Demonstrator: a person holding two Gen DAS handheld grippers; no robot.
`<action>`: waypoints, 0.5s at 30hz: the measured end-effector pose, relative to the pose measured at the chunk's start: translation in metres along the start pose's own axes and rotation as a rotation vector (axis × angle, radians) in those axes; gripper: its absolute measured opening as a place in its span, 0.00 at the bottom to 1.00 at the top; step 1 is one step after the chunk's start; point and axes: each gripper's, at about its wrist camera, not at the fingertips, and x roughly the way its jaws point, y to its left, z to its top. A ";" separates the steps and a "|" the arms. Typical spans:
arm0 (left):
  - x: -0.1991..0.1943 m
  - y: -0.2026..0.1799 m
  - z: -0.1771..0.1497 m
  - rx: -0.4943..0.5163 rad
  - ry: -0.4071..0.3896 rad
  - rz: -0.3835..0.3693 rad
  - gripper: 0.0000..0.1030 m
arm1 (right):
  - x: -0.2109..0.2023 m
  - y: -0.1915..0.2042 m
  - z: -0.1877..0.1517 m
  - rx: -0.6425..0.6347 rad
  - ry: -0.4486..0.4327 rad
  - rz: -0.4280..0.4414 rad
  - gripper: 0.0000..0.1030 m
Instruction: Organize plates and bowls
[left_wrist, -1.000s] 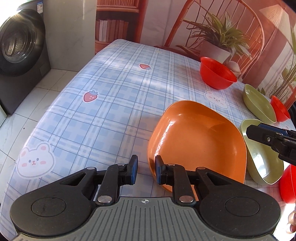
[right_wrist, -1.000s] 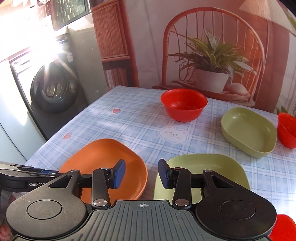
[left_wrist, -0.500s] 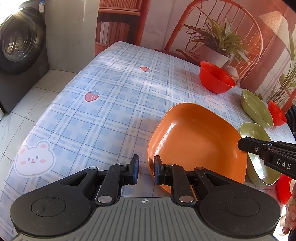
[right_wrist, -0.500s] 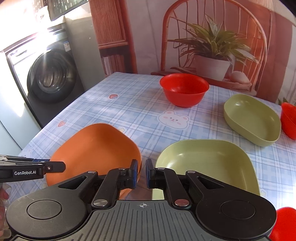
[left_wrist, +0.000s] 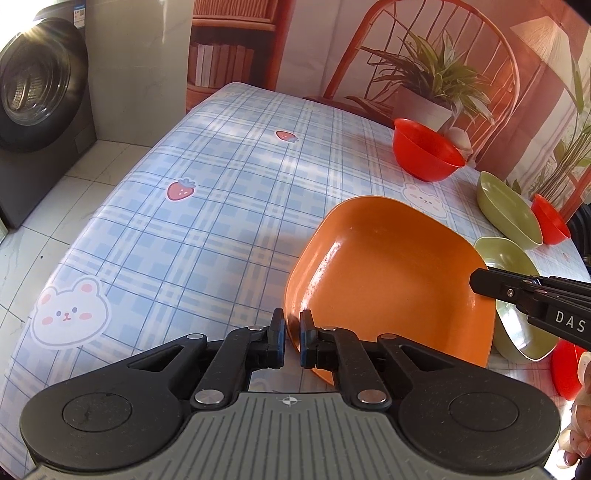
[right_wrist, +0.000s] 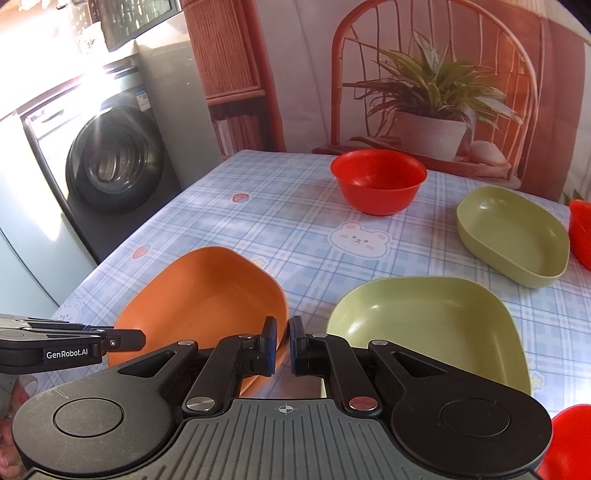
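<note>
An orange plate (left_wrist: 388, 273) is lifted and tilted over the checked table; it also shows in the right wrist view (right_wrist: 207, 295). My left gripper (left_wrist: 291, 341) is shut on its near left rim. My right gripper (right_wrist: 281, 345) is shut on its opposite rim and shows in the left wrist view (left_wrist: 517, 291). A green plate (right_wrist: 424, 325) lies flat to the right of the orange plate. A smaller green dish (right_wrist: 513, 232) and a red bowl (right_wrist: 378, 179) stand farther back.
Another red bowl (right_wrist: 581, 229) sits at the far right edge, and one more red bowl (right_wrist: 570, 439) at the near right corner. A washing machine (right_wrist: 114, 166) stands left of the table (left_wrist: 207, 206). A backdrop with a printed chair and plant lies behind.
My right gripper has closed from open onto the orange plate's rim. My left gripper narrowed slightly. The orange plate has tilted up between both grippers.
</note>
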 end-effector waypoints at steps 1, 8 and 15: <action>-0.001 0.000 0.001 0.002 -0.003 -0.002 0.08 | -0.002 -0.002 0.000 0.010 -0.006 0.005 0.06; -0.009 -0.020 0.020 0.064 -0.027 -0.037 0.08 | -0.026 -0.022 0.004 0.076 -0.062 0.014 0.06; -0.003 -0.065 0.049 0.201 -0.045 -0.140 0.08 | -0.062 -0.062 -0.007 0.176 -0.119 -0.047 0.07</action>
